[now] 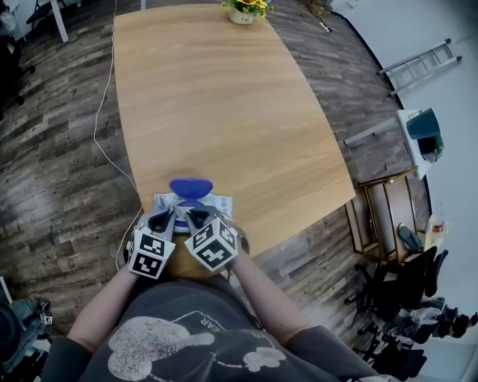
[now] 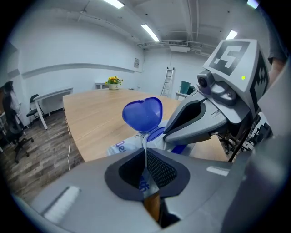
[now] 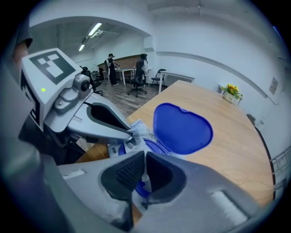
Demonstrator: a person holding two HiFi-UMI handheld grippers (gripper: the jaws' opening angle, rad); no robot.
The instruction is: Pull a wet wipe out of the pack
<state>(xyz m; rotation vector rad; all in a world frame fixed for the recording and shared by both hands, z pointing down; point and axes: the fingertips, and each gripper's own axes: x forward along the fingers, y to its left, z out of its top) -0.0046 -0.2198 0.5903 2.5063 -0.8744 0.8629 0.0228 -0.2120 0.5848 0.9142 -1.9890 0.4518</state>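
Observation:
The wet wipe pack (image 1: 219, 201) lies at the near edge of the wooden table (image 1: 224, 104), its blue lid (image 1: 190, 186) standing open. Both grippers meet over it. My left gripper (image 1: 170, 218) is shut on a thin white fold of the pack's wrapper (image 2: 122, 146), which runs up between its pads (image 2: 159, 168) below the lid (image 2: 142, 113). My right gripper (image 1: 196, 216) sits over the blue opening ring, just in front of the lid (image 3: 182, 128). Its jaws (image 3: 144, 167) are shut on a thin white strip of wipe. The left gripper's fingertips (image 3: 129, 136) touch the pack beside it.
A potted yellow flower (image 1: 243, 11) stands at the table's far end. A white cable (image 1: 101, 112) trails over the wooden floor at the left. A ladder (image 1: 418, 66), a metal-frame rack (image 1: 388, 216) and office chairs (image 1: 403, 298) stand at the right. People (image 3: 111, 68) stand far off.

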